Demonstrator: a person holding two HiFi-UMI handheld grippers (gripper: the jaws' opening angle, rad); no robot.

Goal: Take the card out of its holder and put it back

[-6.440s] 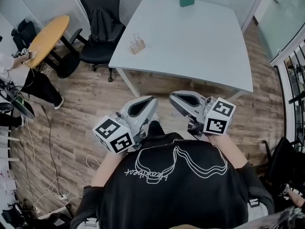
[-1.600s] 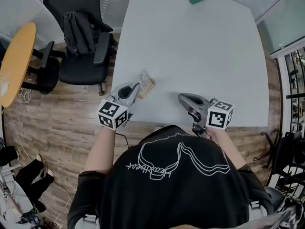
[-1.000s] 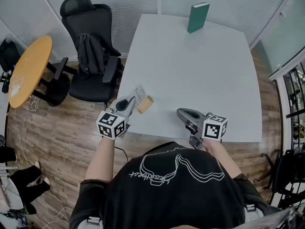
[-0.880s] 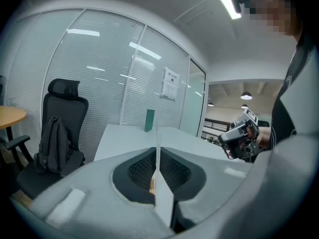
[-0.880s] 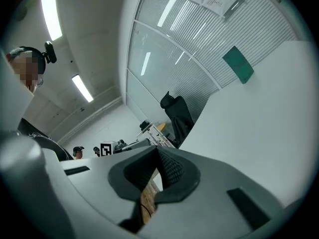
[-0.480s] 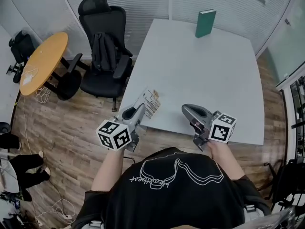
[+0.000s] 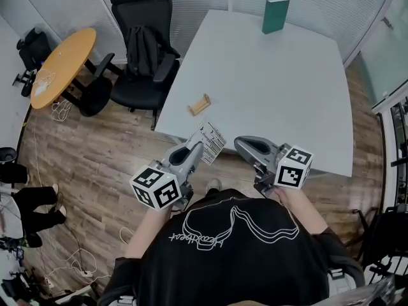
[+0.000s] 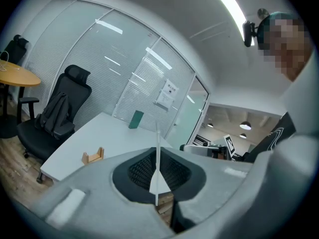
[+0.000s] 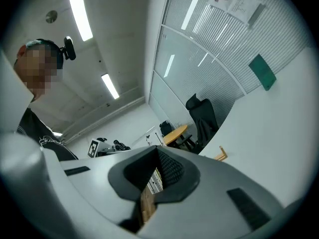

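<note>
The white table stands on a wood-plank floor in an office walled by glass partitions with slatted blinds. Strip lights run along the ceiling. The small wooden card holder sits on the table near its left edge, and a green book stands upright at the far edge. To the left of the table is a black office chair with something dark draped on its seat. Further left is a round wooden table, and cables trail over the floor at the lower left.

The left gripper is clamped on the printed card, which is in the air at the table's near left corner, apart from the holder and nearer the person. The right gripper hangs just beside it over the near edge, its jaws together with nothing between them.
</note>
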